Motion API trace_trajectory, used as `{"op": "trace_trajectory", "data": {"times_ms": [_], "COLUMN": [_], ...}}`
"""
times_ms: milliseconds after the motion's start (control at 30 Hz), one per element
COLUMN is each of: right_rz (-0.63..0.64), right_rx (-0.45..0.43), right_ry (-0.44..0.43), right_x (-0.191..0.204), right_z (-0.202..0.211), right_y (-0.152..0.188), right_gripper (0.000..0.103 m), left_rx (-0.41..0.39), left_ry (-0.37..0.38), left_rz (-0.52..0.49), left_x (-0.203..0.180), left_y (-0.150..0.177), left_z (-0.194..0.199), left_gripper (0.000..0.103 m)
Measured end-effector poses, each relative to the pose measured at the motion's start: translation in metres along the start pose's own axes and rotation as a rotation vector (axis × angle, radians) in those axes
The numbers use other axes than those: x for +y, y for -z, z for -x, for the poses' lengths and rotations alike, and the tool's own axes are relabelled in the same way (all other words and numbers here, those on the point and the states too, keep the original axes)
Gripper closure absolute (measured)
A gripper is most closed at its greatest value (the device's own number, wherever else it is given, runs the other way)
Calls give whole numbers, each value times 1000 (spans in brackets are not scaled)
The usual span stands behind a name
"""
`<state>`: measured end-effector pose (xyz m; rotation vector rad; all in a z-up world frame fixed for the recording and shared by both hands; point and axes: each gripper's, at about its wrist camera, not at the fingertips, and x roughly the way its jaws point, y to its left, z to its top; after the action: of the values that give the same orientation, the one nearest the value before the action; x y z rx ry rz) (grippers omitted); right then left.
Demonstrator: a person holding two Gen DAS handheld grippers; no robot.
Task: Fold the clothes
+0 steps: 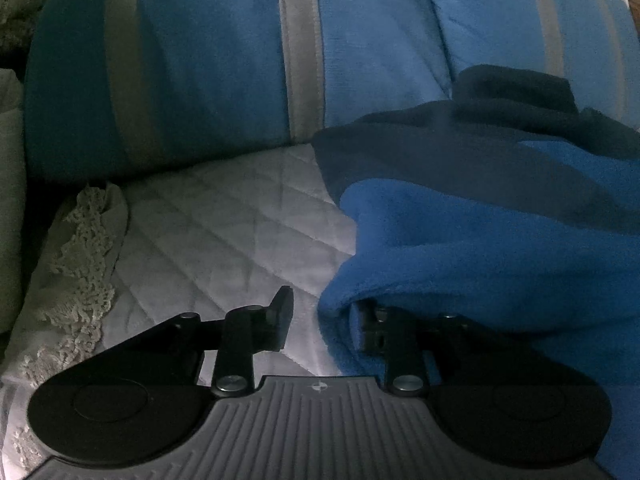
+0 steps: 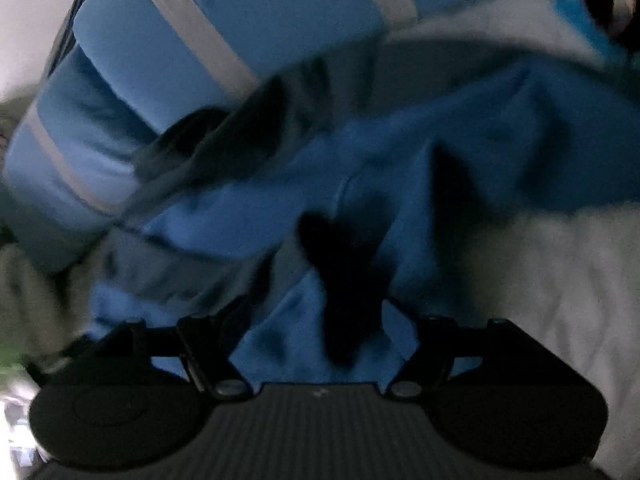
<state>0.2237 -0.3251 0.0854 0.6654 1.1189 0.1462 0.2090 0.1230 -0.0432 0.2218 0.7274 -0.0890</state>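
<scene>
Between the jaws of the left gripper (image 1: pixel 324 326) there is a clear gap with white quilting showing through it: they stand narrowly apart and clamp nothing. The left finger (image 1: pixel 280 322) is bare, while the right one is draped by an edge of the soft bright-blue fleece garment with dark navy panels (image 1: pixel 472 232), which hangs over it from the right side. Ahead of these jaws and to the left lies the white diamond-quilted bed cover (image 1: pixel 224 216), and further left a strip of cream crocheted lace trim (image 1: pixel 80 248) runs along its edge. Beyond, across the far side, sits a large blue plush cushion with grey stripes (image 1: pixel 208 64); the garment's navy part rests against its lower right.

At the right gripper (image 2: pixel 324 344) the jaws are spread wide, the fingertips themselves lost in blur and dark. The fleece garment (image 2: pixel 420 160) lies loose between and just ahead of them, a dark fold running down the middle; no pad can be seen pressing on it. To the right of these jaws the quilted bed cover (image 2: pixel 560 280) shows pale, and up and to the left the striped cushion (image 2: pixel 240 12) slants across the view.
</scene>
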Motion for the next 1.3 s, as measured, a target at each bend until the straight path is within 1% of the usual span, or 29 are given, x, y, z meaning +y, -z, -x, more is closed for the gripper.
{"op": "trace_trajectory", "data": {"times_ms": [67, 167, 233, 300, 333, 400, 600, 667, 700, 733, 767, 800, 867, 933, 967, 1000, 1067, 1167, 1233, 1300], "right_rz": [-67, -194, -276, -345, -376, -438, -554, -552, -549, -524, -489, -452, -394, -355, -337, -318, -284, -256, -251, -255], "right_rx": [47, 125, 144, 148, 151, 160, 137, 101, 82, 62, 46, 25, -5, -43, -66, -88, -128, -176, -197, -206], "right_ry": [-8, -47, -83, -116, -130, -158, -175, -162, -155, -141, -131, -127, -133, -167, -190, -218, -270, -326, -349, -359], "right_x": [-8, -24, -34, -41, -43, -47, -54, -54, -54, -51, -47, -42, -35, -31, -28, -26, -22, -17, -17, -18], "right_z": [-5, -16, -22, -26, -29, -33, -34, -31, -29, -25, -24, -21, -15, -5, 1, 6, 16, 27, 32, 34], "right_y": [5, 10, 11, 12, 13, 15, 13, 13, 13, 12, 12, 12, 11, 9, 8, 7, 4, 2, 0, 0], "right_gripper": [26, 31, 43, 46, 54, 66, 70, 75, 79, 82, 82, 83, 83, 84, 84, 84, 84, 85, 85, 85], "left_rx": [2, 2, -1, -3, -2, -3, -8, -9, -11, -12, -13, -15, -36, -73, -100, -123, -178, -237, -251, -254], "left_ry": [4, 4, 7, 10, 12, 12, 6, 5, 3, 0, -9, -20, -24, -20, -13, -5, 13, 31, 25, 31], "left_rz": [6, 7, 7, 11, 14, 13, 0, -4, -8, -13, -28, -53, -129, -191, -213, -226, -254, -338, -429, -545], "left_x": [1, 0, 0, 1, 1, 1, -2, -3, -4, -5, -7, -9, -14, -19, -21, -23, -28, -47, -66, -86], "left_y": [0, 0, 0, 0, 0, 0, 1, 0, 1, 1, 2, 2, 3, 6, 8, 8, 8, 6, 5, 6], "left_z": [-1, -1, 0, 0, 0, -1, -1, -1, -1, 0, 2, 5, 17, 33, 43, 52, 71, 89, 93, 90], "left_gripper": [73, 73, 73, 73, 73, 73, 73, 73, 72, 71, 69, 65, 61, 57, 54, 53, 52, 51, 51, 51]}}
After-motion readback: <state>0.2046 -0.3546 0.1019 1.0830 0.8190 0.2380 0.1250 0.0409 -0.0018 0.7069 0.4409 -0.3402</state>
